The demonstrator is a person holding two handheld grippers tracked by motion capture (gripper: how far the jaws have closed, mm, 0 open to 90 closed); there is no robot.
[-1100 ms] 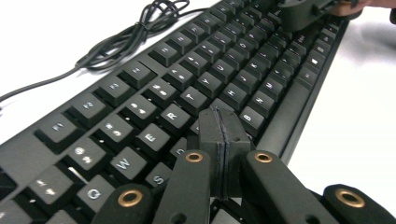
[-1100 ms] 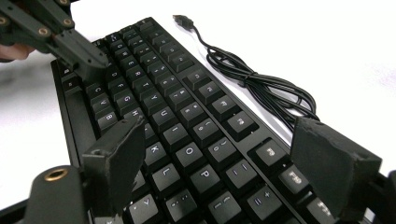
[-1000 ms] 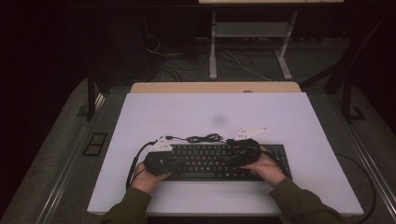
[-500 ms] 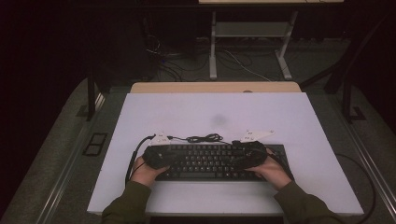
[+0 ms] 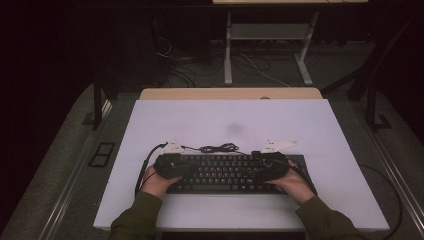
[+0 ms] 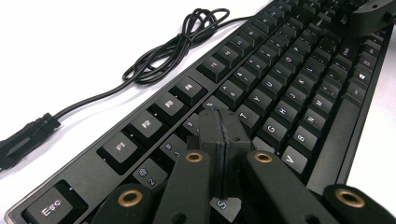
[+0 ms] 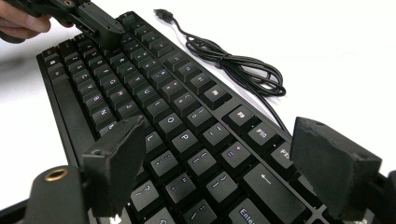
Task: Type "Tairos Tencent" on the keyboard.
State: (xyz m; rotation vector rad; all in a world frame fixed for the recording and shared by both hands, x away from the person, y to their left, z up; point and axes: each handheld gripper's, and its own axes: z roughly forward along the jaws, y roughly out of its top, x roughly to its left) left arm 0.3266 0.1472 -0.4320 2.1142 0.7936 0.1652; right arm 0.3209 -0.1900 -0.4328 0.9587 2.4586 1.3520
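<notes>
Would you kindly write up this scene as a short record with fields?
Surface: white table
Main thing: black keyboard, lying flat
Keyboard's cord: black cable, loosely coiled on the table beyond the keyboard
Left gripper: jaws shut, nothing between them, over the keyboard's left keys
Right gripper: jaws open, above the keyboard's right keys

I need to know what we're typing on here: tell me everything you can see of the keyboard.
The keyboard is black, full-size, with dark keycaps bearing pale legends and a long spacebar. It lies flat on the white table, near the person's edge. Its thin black cable runs off the back in a loose coil, its plug lying free. The shut left tongs hover over its left keys; the open right tongs over its right.
</notes>
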